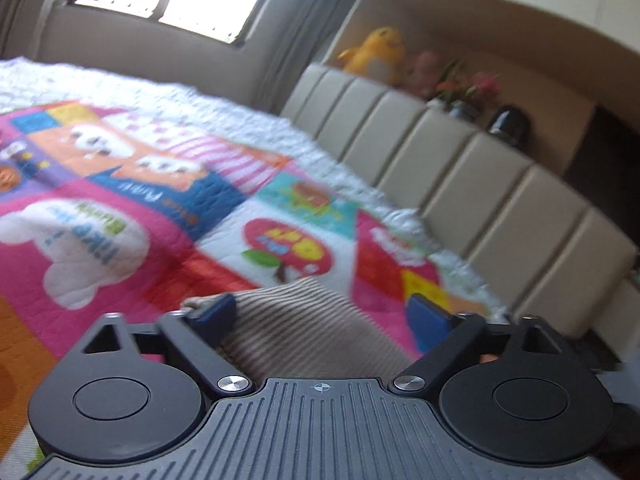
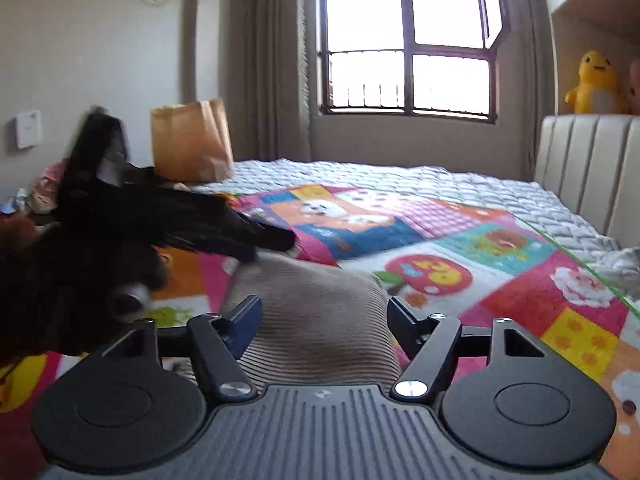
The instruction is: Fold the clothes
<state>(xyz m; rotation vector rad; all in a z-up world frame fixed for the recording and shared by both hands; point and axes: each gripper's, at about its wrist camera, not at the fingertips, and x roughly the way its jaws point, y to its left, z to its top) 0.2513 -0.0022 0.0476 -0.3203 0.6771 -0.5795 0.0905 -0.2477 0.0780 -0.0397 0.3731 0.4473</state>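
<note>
A bed [image 2: 460, 184] under a white quilted cover fills most of the room, with a bright patchwork cartoon blanket [image 2: 440, 248] spread across it in pink, orange, blue and yellow panels. A beige padded headboard [image 1: 460, 168] runs along one side, and a barred window [image 2: 408, 40] with grey curtains stands behind the far edge of the mattress. A brown paper bag [image 2: 190, 140] sits upright at the far corner of the bed. On the shelf above the headboard a yellow plush toy [image 2: 596, 84] sits beside a blurred pink figure and a pot of flowers [image 1: 468, 88].

Near the foot of the blanket lies the garment being folded, a tan ribbed corduroy piece [image 2: 320, 320], bunched into a soft mound. The right gripper [image 2: 322, 322] is set over it with its blue-padded fingers spread wide on either side of the mound, gripping nothing. The left gripper [image 1: 324, 310] is likewise wide open, the same ribbed cloth [image 1: 304, 328] lying between its fingers and against the inner side of one pad, unclamped. In the right wrist view, the left gripper [image 2: 276, 242] reaches in blurred by motion, its tips at the far edge of the cloth; whether they touch it cannot be told.
</note>
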